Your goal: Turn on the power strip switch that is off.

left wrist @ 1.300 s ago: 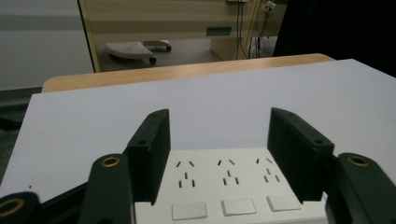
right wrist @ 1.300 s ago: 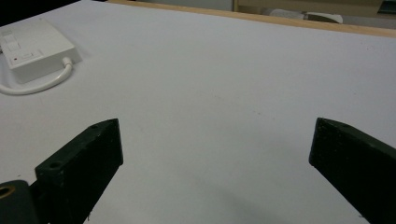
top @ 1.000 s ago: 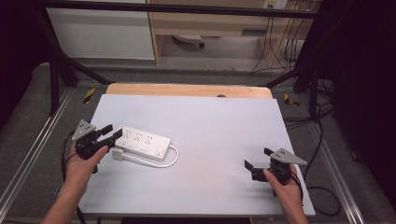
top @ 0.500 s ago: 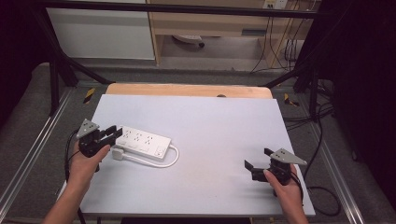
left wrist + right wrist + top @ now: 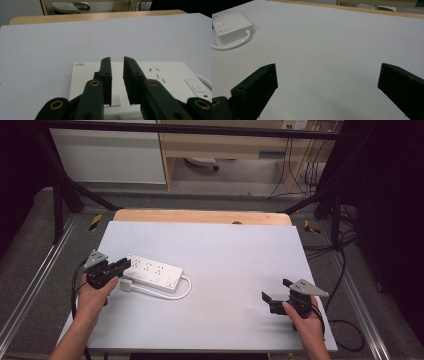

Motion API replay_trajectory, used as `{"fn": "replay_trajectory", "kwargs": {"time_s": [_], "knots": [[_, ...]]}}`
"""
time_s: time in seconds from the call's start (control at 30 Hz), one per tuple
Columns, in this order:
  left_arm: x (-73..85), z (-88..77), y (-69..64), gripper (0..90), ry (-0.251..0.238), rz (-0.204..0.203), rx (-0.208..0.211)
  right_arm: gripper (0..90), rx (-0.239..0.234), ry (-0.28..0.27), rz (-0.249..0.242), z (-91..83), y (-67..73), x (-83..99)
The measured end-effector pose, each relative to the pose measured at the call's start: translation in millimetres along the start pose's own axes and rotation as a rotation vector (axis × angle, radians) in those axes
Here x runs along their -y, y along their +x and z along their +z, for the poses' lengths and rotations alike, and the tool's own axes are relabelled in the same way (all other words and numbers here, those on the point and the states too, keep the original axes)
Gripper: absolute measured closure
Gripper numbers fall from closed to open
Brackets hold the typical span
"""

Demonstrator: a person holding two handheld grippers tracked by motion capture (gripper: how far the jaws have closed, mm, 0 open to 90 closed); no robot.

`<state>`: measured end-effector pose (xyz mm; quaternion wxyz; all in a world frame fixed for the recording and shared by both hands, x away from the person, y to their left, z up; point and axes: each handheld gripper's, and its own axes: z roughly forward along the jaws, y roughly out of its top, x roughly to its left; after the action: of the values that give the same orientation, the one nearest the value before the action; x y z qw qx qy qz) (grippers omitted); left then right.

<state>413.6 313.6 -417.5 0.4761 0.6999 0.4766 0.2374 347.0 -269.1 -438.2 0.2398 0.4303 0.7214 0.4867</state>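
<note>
A white power strip (image 5: pixel 155 270) lies on the left half of the white table (image 5: pixel 225 255), its cord (image 5: pixel 181 291) looping back to a plug (image 5: pixel 126 285) beside it. My left gripper (image 5: pixel 124 264) hovers over the strip's left end. In the left gripper view its jaws (image 5: pixel 117 60) have just been closing and stand a narrow gap apart above the strip (image 5: pixel 170 75), with nothing pinched between them. My right gripper (image 5: pixel 275 289) rests near the front right of the table, wide open and empty (image 5: pixel 328 68). Far off in its view are the strip (image 5: pixel 229 26) and cord (image 5: pixel 234 45).
A wooden board edge (image 5: pixel 200 216) runs along the table's far side. Metal frame rails (image 5: pixel 30 285) flank the table, and cables (image 5: pixel 345 270) trail on the floor at right. A white cabinet (image 5: pixel 110 155) stands beyond.
The left gripper's jaws have drawn much closer together over the strip's left end. The right hand has kept still.
</note>
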Motion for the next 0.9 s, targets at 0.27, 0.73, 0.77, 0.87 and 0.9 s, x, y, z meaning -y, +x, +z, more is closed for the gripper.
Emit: {"fn": "replay_trajectory", "kwargs": {"time_s": [0.27, 0.73, 0.77, 0.87, 0.9], "knots": [[2.3, 1.7, 1.1, 83.5, 0.018, 0.003, 0.004, 3.2, 0.002, 0.001, -0.001, 0.2, 0.0, 0.0], [6.9, 6.0, 0.3, 89.0, 0.044, 0.005, 0.019, 3.2, 0.001, 0.001, -0.002, 0.2, -0.2, 0.2], [7.1, 6.4, -0.1, 89.8, 0.045, 0.005, 0.021, 3.2, 0.001, 0.002, -0.003, 0.2, -0.2, 0.2], [7.7, 7.4, -1.3, 90.0, 0.050, 0.010, 0.027, 3.2, 0.001, 0.003, -0.002, 0.4, 0.0, 0.3], [7.8, 7.7, -1.7, 90.0, 0.050, 0.011, 0.027, 3.2, 0.001, 0.004, -0.003, 0.5, 0.0, 0.3]]}}
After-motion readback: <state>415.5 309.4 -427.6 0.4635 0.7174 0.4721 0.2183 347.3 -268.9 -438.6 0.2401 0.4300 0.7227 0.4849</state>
